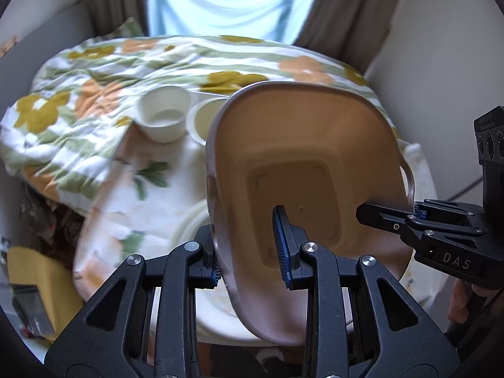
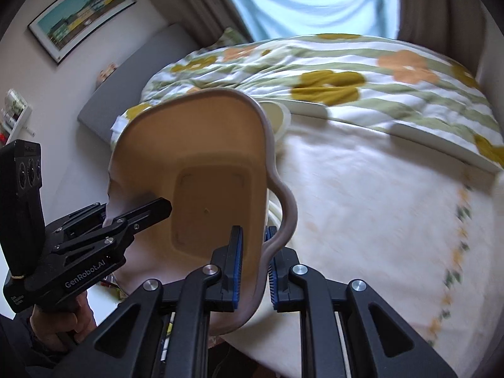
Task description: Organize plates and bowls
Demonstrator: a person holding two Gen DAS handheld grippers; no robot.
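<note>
A beige square bowl with side handles [image 1: 302, 157] is held up in the air between both grippers, tilted with its inside toward the cameras; it also fills the right wrist view [image 2: 201, 157]. My left gripper [image 1: 249, 249] is shut on its left rim. My right gripper [image 2: 253, 267] is shut on the right rim by the handle, and shows at right in the left wrist view [image 1: 384, 212]. A small white bowl [image 1: 163, 115] and a second cream bowl [image 1: 204, 119] sit on the bed beyond. A white plate [image 1: 217, 318] lies below the held bowl.
A flowered quilt [image 1: 94, 88] is bunched across the bed's far side. A pale floral sheet [image 2: 362, 204] covers the near part. A window with curtains stands behind, a framed picture [image 2: 82, 12] hangs on the left wall, and a yellow object [image 1: 37, 280] lies low left.
</note>
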